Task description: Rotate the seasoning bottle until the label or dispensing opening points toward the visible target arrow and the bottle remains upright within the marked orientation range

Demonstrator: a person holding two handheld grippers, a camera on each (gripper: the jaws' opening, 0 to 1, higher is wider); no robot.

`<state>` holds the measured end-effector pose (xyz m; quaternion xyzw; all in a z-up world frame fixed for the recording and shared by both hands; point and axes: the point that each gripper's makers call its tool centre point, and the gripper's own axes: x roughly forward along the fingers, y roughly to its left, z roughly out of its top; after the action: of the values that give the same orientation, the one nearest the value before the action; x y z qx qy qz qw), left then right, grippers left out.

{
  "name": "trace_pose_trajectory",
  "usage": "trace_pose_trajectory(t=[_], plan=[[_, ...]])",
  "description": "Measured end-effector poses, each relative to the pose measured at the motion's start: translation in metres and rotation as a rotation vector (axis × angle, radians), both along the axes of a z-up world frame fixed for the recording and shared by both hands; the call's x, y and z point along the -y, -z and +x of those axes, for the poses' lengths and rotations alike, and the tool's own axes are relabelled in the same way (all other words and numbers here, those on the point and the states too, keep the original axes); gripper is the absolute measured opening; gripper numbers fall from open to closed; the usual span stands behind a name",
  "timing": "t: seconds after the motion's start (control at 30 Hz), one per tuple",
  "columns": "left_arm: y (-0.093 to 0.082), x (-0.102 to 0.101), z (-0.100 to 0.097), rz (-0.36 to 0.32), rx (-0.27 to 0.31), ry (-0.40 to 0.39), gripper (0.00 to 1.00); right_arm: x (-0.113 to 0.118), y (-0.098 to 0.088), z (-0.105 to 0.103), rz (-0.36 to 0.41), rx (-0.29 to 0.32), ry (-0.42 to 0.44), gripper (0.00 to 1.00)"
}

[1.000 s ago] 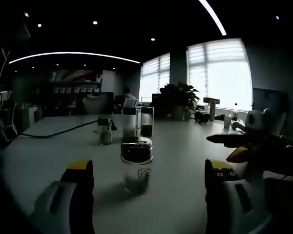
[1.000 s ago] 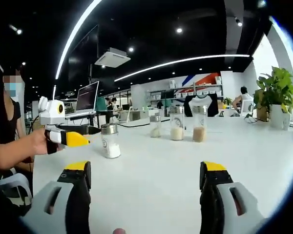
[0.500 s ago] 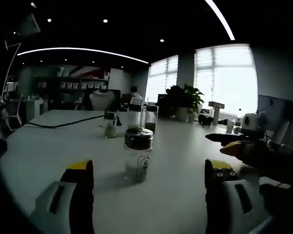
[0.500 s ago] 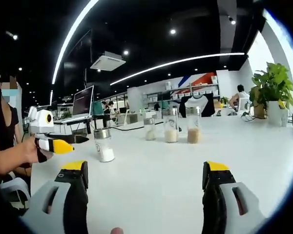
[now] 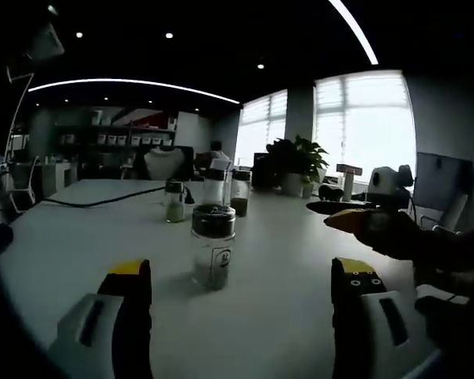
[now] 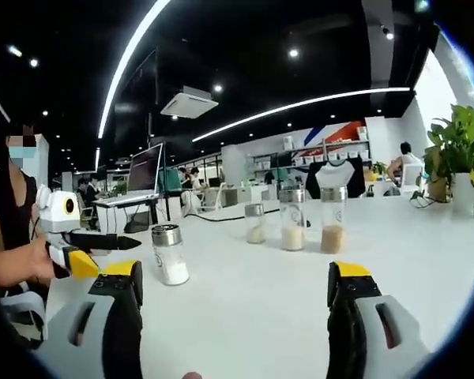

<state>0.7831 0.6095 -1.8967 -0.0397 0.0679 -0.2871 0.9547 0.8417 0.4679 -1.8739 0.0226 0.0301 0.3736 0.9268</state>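
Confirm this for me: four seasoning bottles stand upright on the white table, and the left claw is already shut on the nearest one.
Not quite. The left claw is open, and the nearest seasoning bottle stands free ahead of it, untouched, as the left gripper view shows. The rest holds: four bottles stand upright on the white table, the other three in a row farther back.

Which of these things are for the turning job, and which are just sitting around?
For the job:
- nearest seasoning bottle, upright on the white table
- left gripper and right gripper, both open

Just sitting around:
- three other bottles farther back
- potted plant
- laptop
- black cable
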Motion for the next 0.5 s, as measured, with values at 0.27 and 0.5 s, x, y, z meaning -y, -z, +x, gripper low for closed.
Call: trace_pose_trajectory(t=[0.27,0.5], plan=[[0.001,0.001,-0.007,0.02,-0.002,0.008,1.0,-0.014,-0.005,0.021,-0.014,0.011,-0.03,0.92],[0.001,-0.005,-0.011,0.035,0.02,-0.017,1.0,-0.028,-0.008,0.037,-0.009,0.017,-0.073,0.87]])
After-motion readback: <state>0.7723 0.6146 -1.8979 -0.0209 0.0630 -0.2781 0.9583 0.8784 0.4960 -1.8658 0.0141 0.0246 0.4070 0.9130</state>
